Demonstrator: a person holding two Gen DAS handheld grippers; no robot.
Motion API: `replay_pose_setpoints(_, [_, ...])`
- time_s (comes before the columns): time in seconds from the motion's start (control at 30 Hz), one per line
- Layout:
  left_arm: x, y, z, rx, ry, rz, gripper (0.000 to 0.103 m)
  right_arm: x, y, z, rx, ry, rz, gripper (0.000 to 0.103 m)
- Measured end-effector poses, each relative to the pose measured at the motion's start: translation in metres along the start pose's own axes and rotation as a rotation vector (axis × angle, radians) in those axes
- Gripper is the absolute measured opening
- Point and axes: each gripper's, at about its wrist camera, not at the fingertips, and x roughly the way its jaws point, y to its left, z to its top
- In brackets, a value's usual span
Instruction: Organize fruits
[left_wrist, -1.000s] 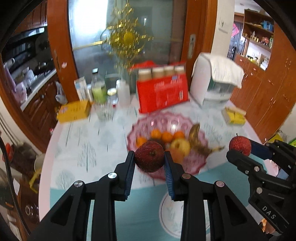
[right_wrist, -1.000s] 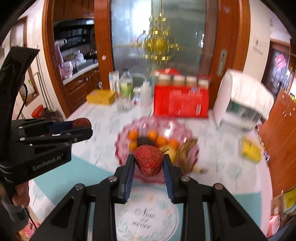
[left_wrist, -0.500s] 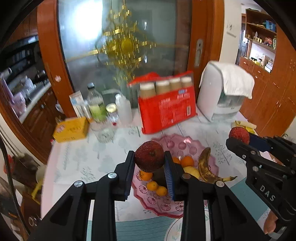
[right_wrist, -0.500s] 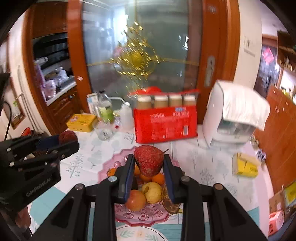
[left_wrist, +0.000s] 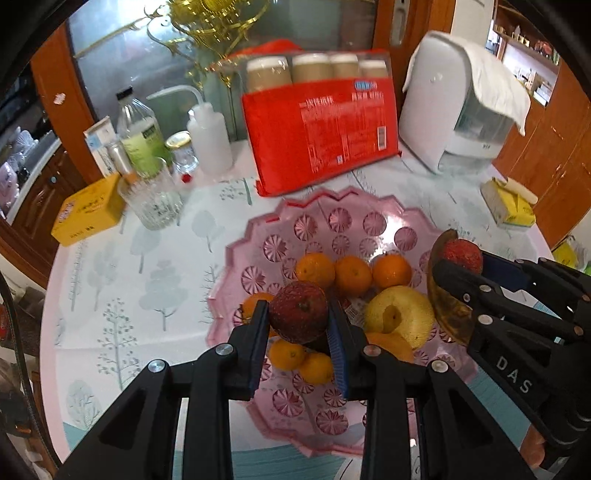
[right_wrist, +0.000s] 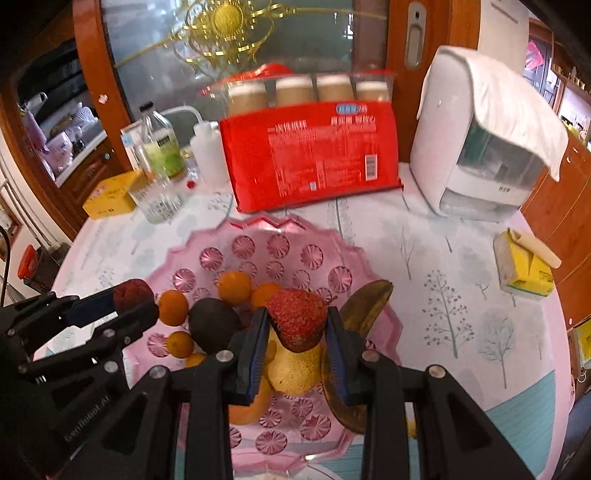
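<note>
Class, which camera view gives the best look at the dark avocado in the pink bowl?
The right wrist view: the avocado lies almost whole in the pink bowl. In the left wrist view only a dark sliver shows below the held lychee.

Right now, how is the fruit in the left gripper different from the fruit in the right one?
The left gripper's lychee is darker, brownish red; the right gripper's lychee is brighter red. The left one looks rounder; the right one tapers downward. Both are bumpy-skinned, pinched between blue pads, and held over the pink bowl.

Frosted glass door (right_wrist: 236, 66) with gold ornament (right_wrist: 225, 18), reddish wooden frame (right_wrist: 397, 74), wood cabinets (left_wrist: 546, 147) at right
</note>
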Motion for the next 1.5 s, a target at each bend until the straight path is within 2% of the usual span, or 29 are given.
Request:
replay_pose_setpoints(0.2, [0.02, -0.004, 0.001, 0.017, 0.016, -0.002, 0.029, 0.021, 0.0, 0.001, -0.016, 0.023, -0.031, 0.031])
replay_pose_setpoints(0.5, [0.028, -0.004, 0.004, 0.018, 0.022, 0.001, 0.031, 0.029, 0.0, 0.005, -0.031, 0.017, -0.082, 0.031])
replay_pose_setpoints(0.6, [0.026, -0.004, 0.004, 0.023, 0.005, 0.009, 0.048, 0.03, -0.002, 0.006, -0.016, 0.029, -0.073, 0.032])
replay_pose_setpoints(0.63, [0.024, -0.005, 0.004, 0.027, -0.01, 0.017, 0.058, 0.03, -0.003, 0.005, -0.01, 0.03, -0.067, 0.032])
replay_pose_setpoints(0.67, [0.022, -0.005, 0.004, 0.029, -0.02, 0.024, 0.063, 0.029, -0.004, 0.005, -0.007, 0.031, -0.065, 0.032])
replay_pose_setpoints(0.8, [0.016, -0.005, 0.003, 0.034, -0.037, 0.044, 0.067, 0.023, -0.005, 0.005, 0.004, 0.013, -0.048, 0.035])
replay_pose_setpoints(0.93, [0.009, 0.0, 0.002, 0.012, -0.042, 0.047, 0.077, 0.015, -0.006, 0.005, 0.015, 0.0, -0.038, 0.037])
replay_pose_setpoints(1.5, [-0.045, -0.002, -0.007, -0.01, -0.088, 0.058, 0.09, -0.028, -0.005, -0.008, 0.016, -0.051, -0.016, 0.041])
